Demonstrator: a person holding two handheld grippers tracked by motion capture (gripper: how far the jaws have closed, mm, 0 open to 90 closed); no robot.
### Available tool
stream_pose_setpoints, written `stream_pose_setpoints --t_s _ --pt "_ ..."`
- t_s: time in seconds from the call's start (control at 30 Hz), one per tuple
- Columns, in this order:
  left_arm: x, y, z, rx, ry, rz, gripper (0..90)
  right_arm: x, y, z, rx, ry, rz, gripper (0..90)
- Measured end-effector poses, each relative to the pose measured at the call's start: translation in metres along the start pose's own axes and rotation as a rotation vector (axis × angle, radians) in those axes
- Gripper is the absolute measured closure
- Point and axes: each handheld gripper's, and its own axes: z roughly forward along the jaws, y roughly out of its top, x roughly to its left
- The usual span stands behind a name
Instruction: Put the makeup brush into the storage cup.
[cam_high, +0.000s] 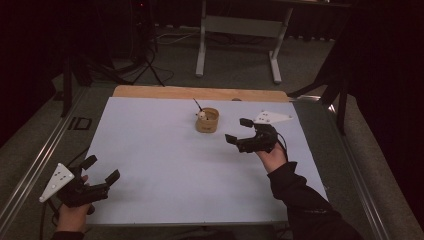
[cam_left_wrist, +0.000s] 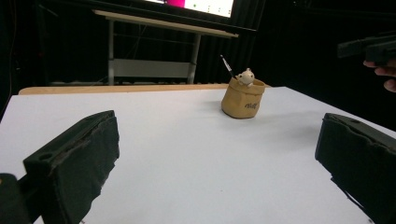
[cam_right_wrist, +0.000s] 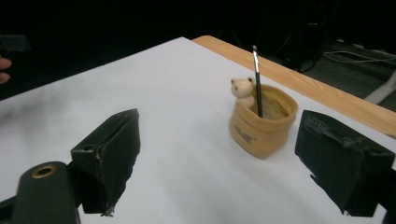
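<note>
From the high view, the white table (cam_high: 165, 165) has a wooden strip (cam_high: 200, 93) along its far edge, and the little tan pot (cam_high: 207, 120) stands just above the frame's middle, near that far edge, with a dark pencil (cam_high: 198, 104) leaning out of it and a small bear figure (cam_high: 201, 115) at its rim. The right gripper (cam_high: 238, 130) sits just right of the pot, jaws spread, nothing between them; the left gripper (cam_high: 103, 168) hangs at the lower left corner by the near edge, jaws spread too, with a wide bare stretch of table between it and the pot. In the left gripper view the pot (cam_left_wrist: 242, 98) stands in the upper right, well beyond the parted jaws, all open white surface ahead. In the right gripper view the pot (cam_right_wrist: 263, 122) lies right of centre, close ahead of the open jaws and nearer the right one, with the wooden strip (cam_right_wrist: 299, 81) just behind.
</note>
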Motion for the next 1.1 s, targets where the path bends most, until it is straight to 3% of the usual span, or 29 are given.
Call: stream_pose_setpoints --t_s 0.4,0.9,0.97,1.1 --pt "-0.001 0.000 0.001 0.006 -0.002 0.004 0.5 0.007 -0.024 -0.026 -0.012 -0.008 0.011 14.5" --pt "-0.003 0.000 0.003 0.014 -0.018 0.010 0.4 0.008 -0.060 -0.048 -0.027 0.014 0.069 14.1" --pt "-0.003 0.000 0.003 0.015 -0.021 0.010 0.4 0.007 -0.065 -0.049 -0.013 0.029 0.066 14.3" --pt "-0.003 0.001 0.004 0.016 -0.027 0.009 0.4 0.003 -0.075 -0.048 0.039 0.013 0.055 14.4"
